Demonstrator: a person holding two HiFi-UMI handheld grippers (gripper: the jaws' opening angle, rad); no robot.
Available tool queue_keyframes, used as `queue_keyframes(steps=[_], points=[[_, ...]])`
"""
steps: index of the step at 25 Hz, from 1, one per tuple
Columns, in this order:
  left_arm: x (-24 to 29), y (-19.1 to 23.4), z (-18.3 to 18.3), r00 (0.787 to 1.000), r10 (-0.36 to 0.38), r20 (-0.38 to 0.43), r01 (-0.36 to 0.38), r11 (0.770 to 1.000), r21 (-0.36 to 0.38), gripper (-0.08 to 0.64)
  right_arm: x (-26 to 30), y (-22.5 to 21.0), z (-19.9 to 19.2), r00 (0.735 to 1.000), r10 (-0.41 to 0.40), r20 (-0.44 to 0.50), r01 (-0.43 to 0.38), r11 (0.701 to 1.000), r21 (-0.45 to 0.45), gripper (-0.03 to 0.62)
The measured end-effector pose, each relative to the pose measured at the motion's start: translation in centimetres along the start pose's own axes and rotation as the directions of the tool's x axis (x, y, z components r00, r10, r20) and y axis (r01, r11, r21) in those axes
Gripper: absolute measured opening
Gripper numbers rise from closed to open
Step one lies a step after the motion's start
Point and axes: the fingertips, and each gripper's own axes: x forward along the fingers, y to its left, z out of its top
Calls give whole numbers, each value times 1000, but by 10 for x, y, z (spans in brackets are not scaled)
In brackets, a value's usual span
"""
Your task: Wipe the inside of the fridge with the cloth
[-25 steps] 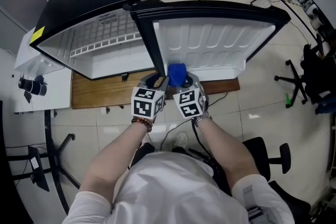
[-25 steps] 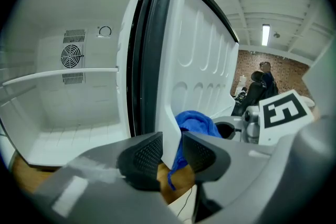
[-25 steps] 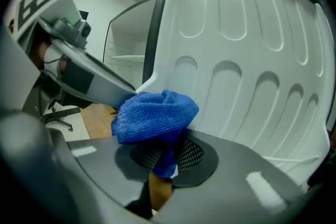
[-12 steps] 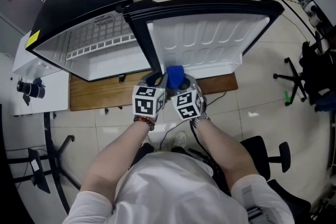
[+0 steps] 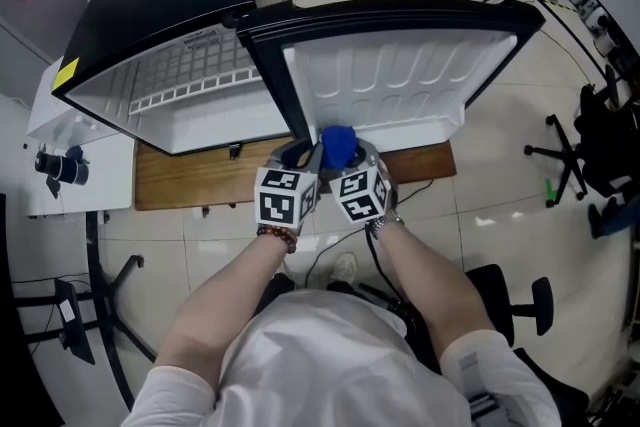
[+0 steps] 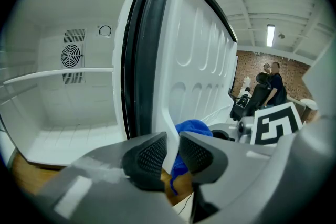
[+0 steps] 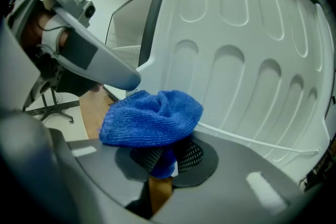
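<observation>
Two grippers meet at the lower corner of the open fridge door, side by side, with their marker cubes close together. At far left, the fridge (image 5: 150,35) rests on a wooden board (image 5: 190,177) with its white compartment open toward the person. One shelf (image 6: 58,75) crosses the compartment, and a round fan vent (image 6: 71,55) sits on the back wall. The dark edge strip (image 6: 137,55) of the door bounds that opening on its right.

The left gripper (image 6: 172,150) sits just right of this strip. Its jaws have just been closing and now stand a narrow gap apart, clamped on the white inner edge of the door (image 5: 400,75), which fills the gap between the pads.

Next to the right, the blue cloth (image 7: 152,118) is bunched above the right gripper (image 7: 167,157). That gripper's jaws are nearly together and pinch a fold of the cloth. The bulk of the cloth lies close to the door's ribbed inner panel; whether it touches cannot be told.

The door swings out to the right, with its far edge over the tiled floor (image 5: 480,195). An office chair (image 5: 512,293) stands well apart from it.
</observation>
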Motion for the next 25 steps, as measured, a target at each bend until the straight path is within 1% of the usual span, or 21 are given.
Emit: queue_keyframes(steps=[7,18,25], points=[[0,1,0,1000,6,9,-6,1000,-8,72,6,-11,-11,1000,-10,-26,10,1000,-10,48],[-1,0,0,1000,17,15,-17,1000,-18,71,-3,-51,-29,995,-84,-56,85,996,13,38],[0,1,0,1000,25,20,-24,1000,-20,71,-14,-82,-42,986,-145,-79,148,988,33,37]])
